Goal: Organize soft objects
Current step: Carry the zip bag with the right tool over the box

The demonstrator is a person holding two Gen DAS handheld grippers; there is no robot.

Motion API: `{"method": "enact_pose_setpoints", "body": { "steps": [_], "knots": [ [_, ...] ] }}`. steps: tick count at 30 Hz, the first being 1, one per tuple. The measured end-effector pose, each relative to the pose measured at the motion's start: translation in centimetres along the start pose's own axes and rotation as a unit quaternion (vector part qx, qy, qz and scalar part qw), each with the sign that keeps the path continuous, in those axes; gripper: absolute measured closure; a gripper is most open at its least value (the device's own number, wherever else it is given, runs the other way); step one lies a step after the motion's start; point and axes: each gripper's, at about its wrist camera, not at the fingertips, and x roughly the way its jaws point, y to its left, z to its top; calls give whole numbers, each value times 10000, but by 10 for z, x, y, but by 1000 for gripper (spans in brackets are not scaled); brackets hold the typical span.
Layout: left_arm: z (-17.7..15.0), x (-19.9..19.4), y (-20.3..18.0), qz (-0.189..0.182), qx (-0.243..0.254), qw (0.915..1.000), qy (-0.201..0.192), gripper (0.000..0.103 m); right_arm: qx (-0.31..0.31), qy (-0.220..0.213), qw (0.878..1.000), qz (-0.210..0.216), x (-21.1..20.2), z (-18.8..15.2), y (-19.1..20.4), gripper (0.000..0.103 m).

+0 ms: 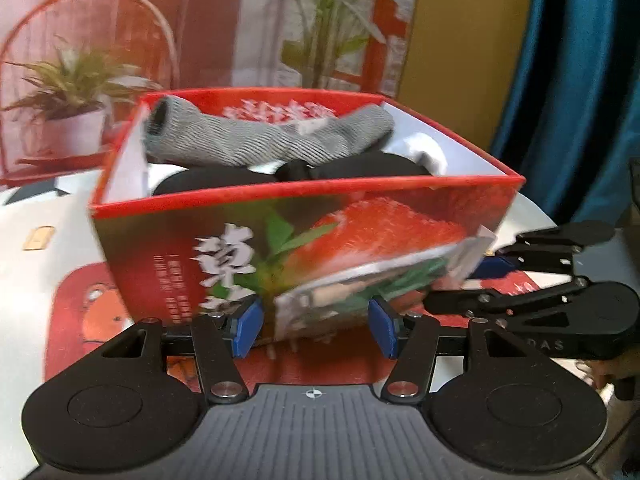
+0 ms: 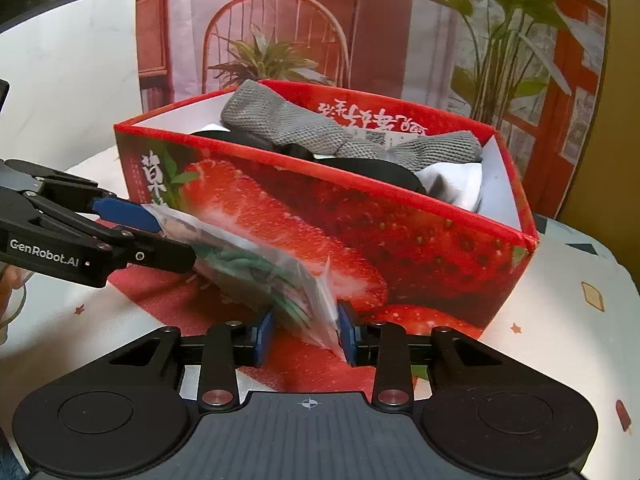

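A clear plastic bag [image 1: 340, 292] with green contents hangs in front of a red strawberry-print box [image 1: 168, 256]. My left gripper [image 1: 316, 326] is shut on one end of the bag, a blue pad at each edge. In the right wrist view my right gripper [image 2: 306, 336] is shut on the lower corner of the bag [image 2: 248, 264], and the left gripper [image 2: 176, 240] holds the upper end. The right gripper [image 1: 464, 282] also shows at the bag's far corner. Inside the box [image 2: 420, 240] lie a grey sock [image 2: 288, 120], a black sock [image 2: 372, 168] and a white sock [image 2: 452, 184].
The box stands on a round table with a white and red printed cloth [image 2: 560, 320]. A backdrop [image 2: 280, 20] picturing a red chair and plants rises right behind the box. A blue curtain [image 1: 580, 80] hangs at the right. A hand [image 1: 608, 376] grips the right gripper's handle.
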Motion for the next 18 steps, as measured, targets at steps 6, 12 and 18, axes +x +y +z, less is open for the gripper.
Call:
{"method": "enact_pose_setpoints", "body": {
  "steps": [6, 12, 18],
  "knots": [
    [-2, 6, -8, -31, 195, 9998, 82, 54, 116, 21, 9999, 101, 4, 2, -1, 73],
    [5, -4, -5, 62, -2, 10000, -30, 70, 359, 7, 9992, 164, 2, 8, -3, 81],
    [19, -26, -10, 77, -31, 9996, -282, 70, 496, -171, 9984, 192, -12, 19, -4, 81]
  ]
}}
